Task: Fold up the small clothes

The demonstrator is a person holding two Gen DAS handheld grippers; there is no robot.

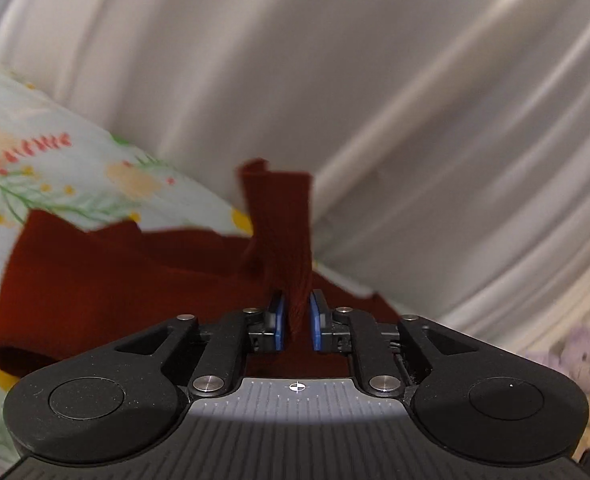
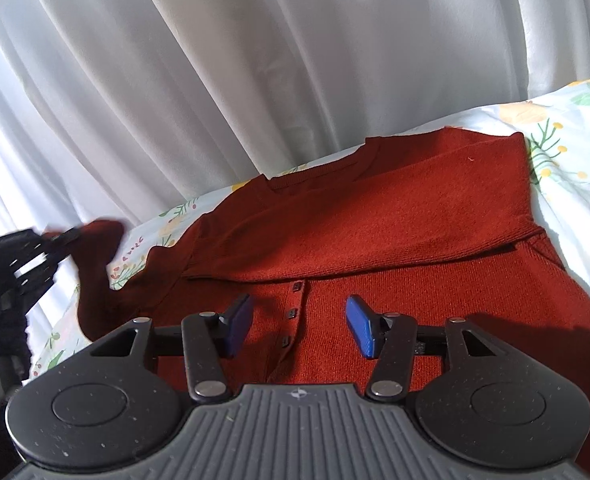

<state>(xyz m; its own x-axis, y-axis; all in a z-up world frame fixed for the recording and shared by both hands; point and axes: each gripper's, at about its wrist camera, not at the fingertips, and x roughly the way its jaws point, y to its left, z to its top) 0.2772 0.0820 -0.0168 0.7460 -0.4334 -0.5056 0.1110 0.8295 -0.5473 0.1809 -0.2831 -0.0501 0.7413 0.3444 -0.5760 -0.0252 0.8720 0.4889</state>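
A rust-red knit cardigan (image 2: 395, 232) with small dark buttons lies on a floral sheet (image 2: 575, 152). Its right sleeve is folded across the chest. My left gripper (image 1: 297, 316) is shut on the cuff of the left sleeve (image 1: 283, 216) and holds it lifted above the sheet; it also shows at the left of the right wrist view (image 2: 61, 236). My right gripper (image 2: 299, 326) is open and empty, just above the button placket (image 2: 293, 314) on the cardigan's front.
White curtains (image 2: 255, 60) hang close behind the bed along its far edge. The floral sheet (image 1: 55, 168) extends left of the cardigan. A lilac plush toy (image 1: 583, 356) lies at the lower right of the left wrist view.
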